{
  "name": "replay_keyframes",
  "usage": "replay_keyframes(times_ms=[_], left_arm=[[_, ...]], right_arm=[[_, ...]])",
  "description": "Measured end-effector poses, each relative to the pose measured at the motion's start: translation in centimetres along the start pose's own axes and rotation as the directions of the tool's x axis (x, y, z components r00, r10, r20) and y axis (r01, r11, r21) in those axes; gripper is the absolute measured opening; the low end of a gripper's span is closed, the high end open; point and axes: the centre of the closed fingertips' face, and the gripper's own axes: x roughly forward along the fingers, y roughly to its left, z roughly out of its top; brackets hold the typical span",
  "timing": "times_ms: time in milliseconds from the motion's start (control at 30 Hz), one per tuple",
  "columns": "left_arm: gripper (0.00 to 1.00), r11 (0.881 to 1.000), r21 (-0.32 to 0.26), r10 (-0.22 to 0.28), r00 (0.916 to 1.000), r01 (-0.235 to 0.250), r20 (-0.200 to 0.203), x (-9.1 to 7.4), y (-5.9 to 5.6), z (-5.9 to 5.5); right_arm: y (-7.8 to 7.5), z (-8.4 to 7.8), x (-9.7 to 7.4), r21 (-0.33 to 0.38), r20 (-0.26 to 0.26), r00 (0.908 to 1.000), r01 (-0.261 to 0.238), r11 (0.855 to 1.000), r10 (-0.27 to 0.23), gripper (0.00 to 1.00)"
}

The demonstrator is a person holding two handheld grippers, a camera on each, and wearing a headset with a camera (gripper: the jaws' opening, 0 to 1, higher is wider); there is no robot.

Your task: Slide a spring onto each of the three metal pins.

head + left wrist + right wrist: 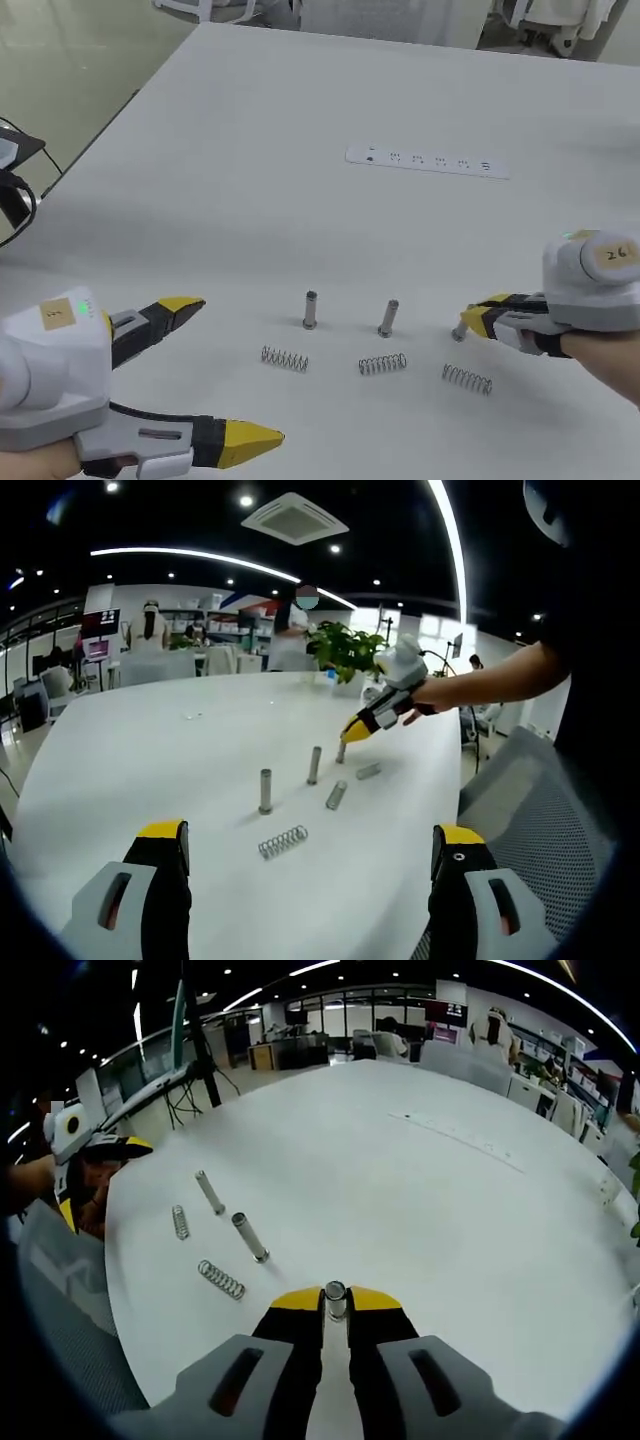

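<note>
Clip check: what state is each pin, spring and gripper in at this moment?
Left gripper: open, holding nothing.
Right gripper: shut on the right pin.
Right pin: clamped between the jaws, no spring on it.
Left pin: standing upright, bare.
Middle pin: standing upright, bare.
Left spring: lying flat, loose.
Middle spring: lying flat, loose.
Right spring: lying flat, loose.

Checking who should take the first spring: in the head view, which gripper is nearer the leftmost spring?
Left. The left gripper hangs open just left of the leftmost spring; the right gripper is across the row, jaws closed on the rightmost pin.
</note>
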Motion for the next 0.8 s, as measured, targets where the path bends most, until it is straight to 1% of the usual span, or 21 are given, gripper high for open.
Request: replay_keyframes(times_ms=[133,233,367,467,800], left_arm=[[0.98,1.000,0.000,0.004,1.0000,-0.004,0.000,-0.10,0.13,0.03],[0.98,1.000,0.001,0.005,1.0000,-0.005,0.001,-0.14,0.19,0.08],[0.98,1.000,0.001,0.005,1.0000,-0.005,0.003,-0.12,0.17,0.12],[0.98,1.000,0.001,0.004,1.0000,-0.004,0.000,-0.11,0.12,0.10],[0.98,1.000,0.002,0.007,1.0000,-0.007,-0.001,-0.11,0.15,0.20]], right_arm=[[0.06,0.09,-0.05,-0.003,0.010,1.0000,0.000,1.000,0.000,0.10],[0.11,-0.07,-0.06,-0.005,0.003,1.0000,0.000,1.000,0.000,0.12],[0.10,-0.12,0.03,-0.001,0.009,1.0000,0.001,1.000,-0.001,0.19],[0.16,-0.16,0.05,-0.002,0.006,1.0000,-0.001,1.000,0.001,0.20],[0.22,-0.30,0.35,-0.005,0.010,0.9999,-0.010,1.000,0.010,0.30]])
